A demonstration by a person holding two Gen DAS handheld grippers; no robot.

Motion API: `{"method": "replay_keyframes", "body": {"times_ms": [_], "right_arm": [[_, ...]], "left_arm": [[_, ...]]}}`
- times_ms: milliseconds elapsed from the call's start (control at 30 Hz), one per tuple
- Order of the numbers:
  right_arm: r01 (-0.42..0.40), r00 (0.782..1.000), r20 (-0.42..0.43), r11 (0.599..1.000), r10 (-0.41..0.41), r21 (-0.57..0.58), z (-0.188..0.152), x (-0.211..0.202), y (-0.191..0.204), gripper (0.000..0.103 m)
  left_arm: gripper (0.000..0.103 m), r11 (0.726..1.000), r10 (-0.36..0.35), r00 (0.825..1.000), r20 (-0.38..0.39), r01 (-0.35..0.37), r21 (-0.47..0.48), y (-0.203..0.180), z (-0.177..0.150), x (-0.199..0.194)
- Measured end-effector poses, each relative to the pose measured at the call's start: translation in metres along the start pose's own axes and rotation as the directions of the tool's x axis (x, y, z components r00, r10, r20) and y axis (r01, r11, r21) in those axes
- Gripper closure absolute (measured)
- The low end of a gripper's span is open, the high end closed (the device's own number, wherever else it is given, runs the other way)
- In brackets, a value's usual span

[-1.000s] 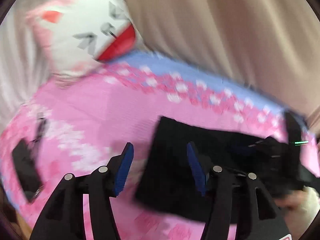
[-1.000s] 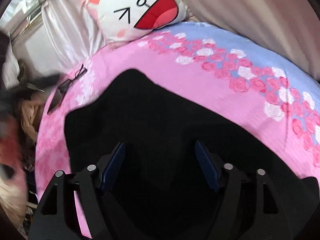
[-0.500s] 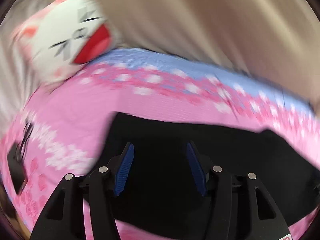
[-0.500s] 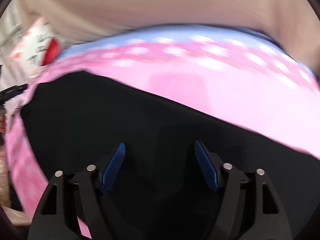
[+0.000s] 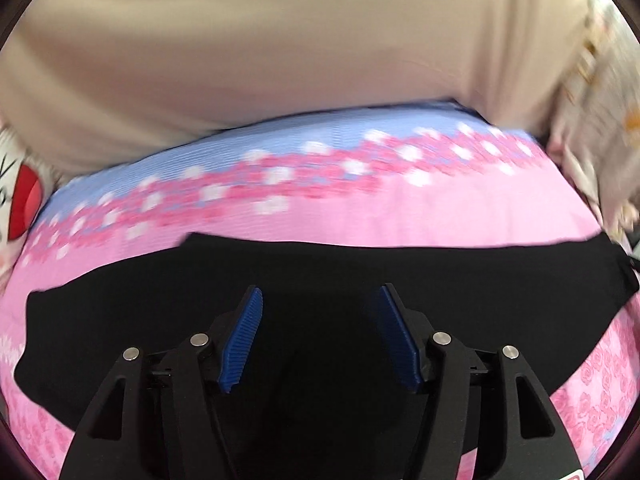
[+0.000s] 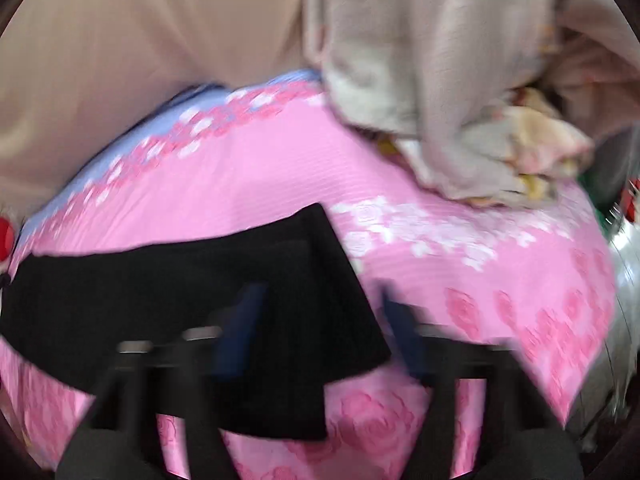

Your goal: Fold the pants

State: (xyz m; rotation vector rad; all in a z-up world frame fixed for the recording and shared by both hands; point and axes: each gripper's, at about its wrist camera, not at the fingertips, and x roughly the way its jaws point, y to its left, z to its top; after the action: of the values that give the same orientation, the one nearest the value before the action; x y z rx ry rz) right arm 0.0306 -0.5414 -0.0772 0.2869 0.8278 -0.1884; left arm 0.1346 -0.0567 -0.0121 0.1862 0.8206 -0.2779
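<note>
The black pants (image 5: 320, 272) lie flat in a long strip across the pink flowered bedspread (image 5: 440, 212). My left gripper (image 5: 318, 336) is open and empty, hovering over the middle of the pants. In the right wrist view the pants (image 6: 160, 280) stretch from the left edge to a squared end near the centre. My right gripper (image 6: 320, 332) is open and empty, blurred, above that right end of the pants and the bedspread (image 6: 440, 272) beside it.
A beige curtain (image 5: 280, 60) hangs behind the bed. A cat-face pillow (image 5: 20, 196) sits at the far left. A heap of grey and patterned cloth (image 6: 440, 100) lies on the bed's right side. The bed's right edge (image 6: 592, 340) drops off.
Both views have swung to the right along the pants. The cat pillow slid to the left edge. The right gripper has moved from the middle of the pants to their right end.
</note>
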Motion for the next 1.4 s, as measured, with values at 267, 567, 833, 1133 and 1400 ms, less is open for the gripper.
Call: {"method": "replay_keyframes", "body": {"times_ms": [267,567,833,1133,1400], "right_arm": [[0.125,0.989,0.105,0.978,-0.109,-0.165,0.018,-0.004,0.0,0.098],[-0.076,0.988,0.129,0.996,0.082,-0.049,0.013,-0.038,-0.012,0.086],[-0.072,0.997,0.011,0.997,0.072,-0.005,0.027,0.011,-0.011,0.103],[0.078,0.996,-0.017,0.972,-0.083,-0.221,0.019,0.017,0.035,0.065],[0.199,0.977,0.123,0.951,-0.174,-0.238,0.031,-0.005,0.035,0.096]], "left_arm": [[0.039,0.994,0.042,0.996,-0.077,-0.034,0.103,-0.065,-0.009,0.042],[0.039,0.99,0.047,0.995,-0.089,-0.034,0.137,-0.096,-0.008,0.06],[0.038,0.981,0.082,0.995,-0.065,-0.069,0.181,-0.115,-0.008,0.064],[0.038,0.983,0.027,0.998,-0.054,-0.017,0.181,-0.119,-0.014,0.057],[0.037,0.983,0.02,0.999,-0.026,-0.015,0.182,-0.118,-0.009,0.051]]}}
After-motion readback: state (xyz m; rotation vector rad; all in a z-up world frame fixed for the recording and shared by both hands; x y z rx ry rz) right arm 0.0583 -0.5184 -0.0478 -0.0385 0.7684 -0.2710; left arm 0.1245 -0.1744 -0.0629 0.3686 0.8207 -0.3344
